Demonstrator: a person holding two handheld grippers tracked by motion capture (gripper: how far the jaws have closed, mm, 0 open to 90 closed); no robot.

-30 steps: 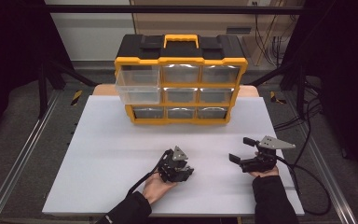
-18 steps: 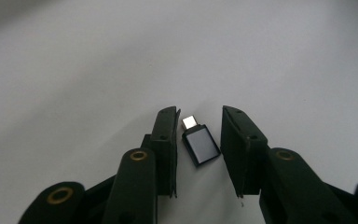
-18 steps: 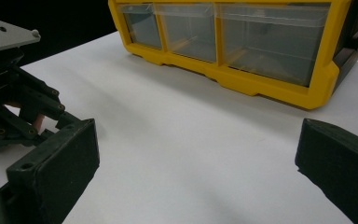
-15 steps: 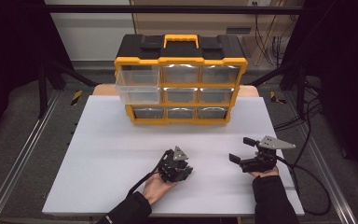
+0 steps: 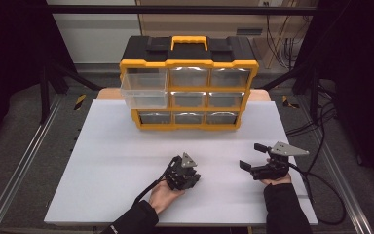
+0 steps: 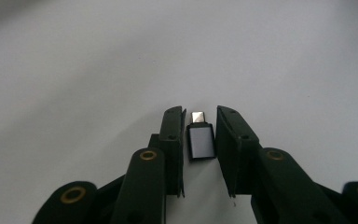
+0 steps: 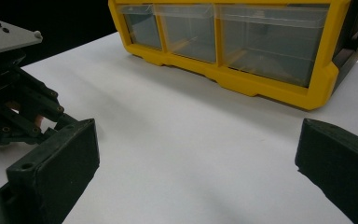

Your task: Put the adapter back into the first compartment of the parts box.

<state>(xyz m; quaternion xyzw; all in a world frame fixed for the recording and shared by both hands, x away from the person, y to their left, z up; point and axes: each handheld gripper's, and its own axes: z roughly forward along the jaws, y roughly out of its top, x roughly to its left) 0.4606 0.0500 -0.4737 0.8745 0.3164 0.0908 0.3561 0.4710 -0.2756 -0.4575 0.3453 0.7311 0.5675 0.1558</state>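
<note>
Since the earlier frame we see little change: both hands rest where they were, and the left gripper (image 5: 182, 173) has just been closing its jaws around a small adapter (image 6: 201, 140). In the left gripper view this silver-faced adapter with a metal plug lies on the white surface (image 5: 126, 161) between the two black jaws; the left one looks just beside it, the right one shows a slim gap, so we take the grip as not quite made, though the view is dim. That puts the adapter near the front edge of the surface, a little left of its middle.

The right gripper (image 5: 255, 158) sits near the front right corner, its jaws spread wide with nothing between them.

The surface is a plain white board on a wooden table. At its back edge stands a yellow and black drawer organiser (image 5: 190, 80), whose top left clear drawer (image 5: 143, 90) is pulled out. Around it the room is dark, with metal rails, black stands and loose cables on a grey floor.

The drawers' contents stay blurred, and the high view hides the adapter beneath the left gripper.
</note>
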